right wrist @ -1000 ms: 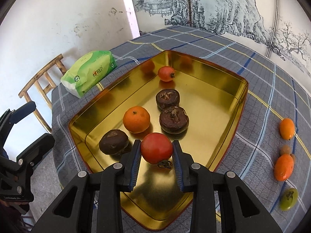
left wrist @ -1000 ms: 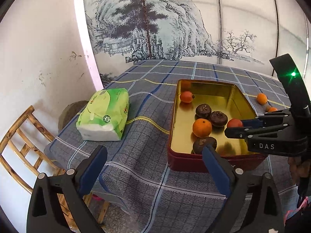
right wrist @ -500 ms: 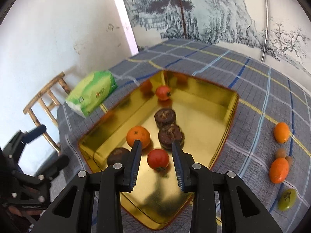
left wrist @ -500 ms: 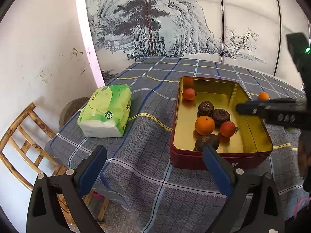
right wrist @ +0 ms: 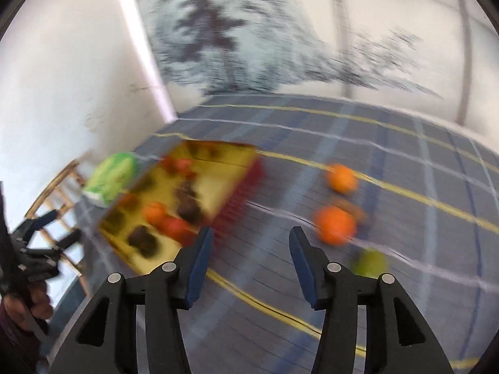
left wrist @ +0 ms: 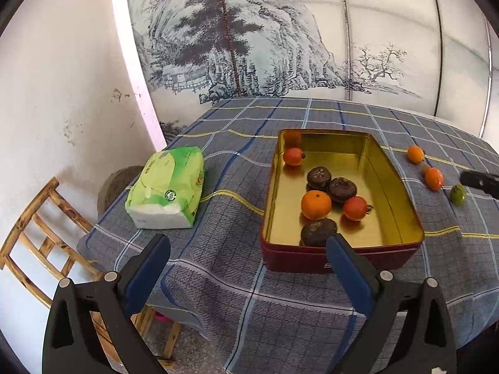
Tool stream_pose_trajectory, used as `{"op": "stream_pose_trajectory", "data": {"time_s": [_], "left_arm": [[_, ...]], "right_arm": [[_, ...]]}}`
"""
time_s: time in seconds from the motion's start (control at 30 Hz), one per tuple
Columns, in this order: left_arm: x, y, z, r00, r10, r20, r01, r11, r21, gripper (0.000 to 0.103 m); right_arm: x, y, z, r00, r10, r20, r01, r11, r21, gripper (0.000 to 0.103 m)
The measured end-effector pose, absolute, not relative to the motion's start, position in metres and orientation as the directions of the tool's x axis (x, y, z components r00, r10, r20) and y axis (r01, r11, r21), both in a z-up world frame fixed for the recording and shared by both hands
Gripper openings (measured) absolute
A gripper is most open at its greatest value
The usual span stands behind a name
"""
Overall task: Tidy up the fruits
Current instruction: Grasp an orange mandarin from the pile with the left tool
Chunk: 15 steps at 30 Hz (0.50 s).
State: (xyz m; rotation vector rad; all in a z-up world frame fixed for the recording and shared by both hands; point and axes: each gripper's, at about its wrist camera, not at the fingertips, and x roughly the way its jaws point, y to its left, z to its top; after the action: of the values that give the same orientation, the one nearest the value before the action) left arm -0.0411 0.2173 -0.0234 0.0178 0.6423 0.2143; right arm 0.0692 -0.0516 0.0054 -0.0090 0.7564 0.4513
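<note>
A gold-lined red tin (left wrist: 396, 184) (right wrist: 240, 168) holds several fruits: two red ones (left wrist: 355, 208), an orange (left wrist: 316, 204) and three dark brown ones (left wrist: 343, 189). Right of the tin, on the cloth, lie two orange fruits (left wrist: 434, 178) (right wrist: 335, 225), a small brown one and a green fruit (left wrist: 457, 194) (right wrist: 371, 263). My right gripper (right wrist: 251, 246) hangs over bare cloth between the tin and these fruits; its jaws are opening and nothing is between them. My left gripper (left wrist: 248, 254) stands wide open and empty before the tin's near left corner.
A green tissue pack (left wrist: 168, 187) lies on the checked tablecloth left of the tin. A wooden chair (left wrist: 34, 233) stands beside the table's left edge, close to the white wall. A painted screen stands behind the table. The right wrist view is motion-blurred.
My right gripper let go of the red fruit in the tin, rose and swung right toward the loose fruits, its jaws spreading. The left gripper stayed put.
</note>
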Motion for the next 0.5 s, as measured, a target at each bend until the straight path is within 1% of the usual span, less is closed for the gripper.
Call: {"op": "stream_pose_trajectory", "data": {"time_s": [0.13, 0.27, 0.33, 0.43, 0.5], "left_arm": [[-0.041, 0.203, -0.016, 0.789, 0.198, -0.582, -0.168, 0.98, 0.106, 0.1], [-0.039, 0.185, -0.009, 0.796, 0.193, -0.573, -0.137, 0.981, 0.14, 0.101], [-0.038, 0.174, -0.005, 0.8, 0.19, -0.569, -0.12, 0.98, 0.158, 0.101], [-0.037, 0.159, 0.001, 0.806, 0.183, -0.563, -0.094, 0.978, 0.184, 0.101], [-0.035, 0.147, 0.005, 0.811, 0.179, -0.558, -0.076, 0.976, 0.203, 0.101]], "right_arm": [[0.07, -0.118, -0.011, 0.668, 0.25, -0.701, -0.257, 0.961, 0.098, 0.054], [0.072, -0.179, -0.025, 0.684, 0.083, -0.725, -0.108, 0.994, 0.012, 0.063], [0.075, -0.207, -0.03, 0.684, 0.013, -0.73, -0.036, 0.999, -0.016, 0.064], [0.079, -0.238, -0.037, 0.67, -0.055, -0.74, 0.033, 0.998, -0.045, 0.066], [0.083, -0.252, -0.04, 0.666, -0.076, -0.742, 0.055, 0.997, -0.053, 0.069]]}}
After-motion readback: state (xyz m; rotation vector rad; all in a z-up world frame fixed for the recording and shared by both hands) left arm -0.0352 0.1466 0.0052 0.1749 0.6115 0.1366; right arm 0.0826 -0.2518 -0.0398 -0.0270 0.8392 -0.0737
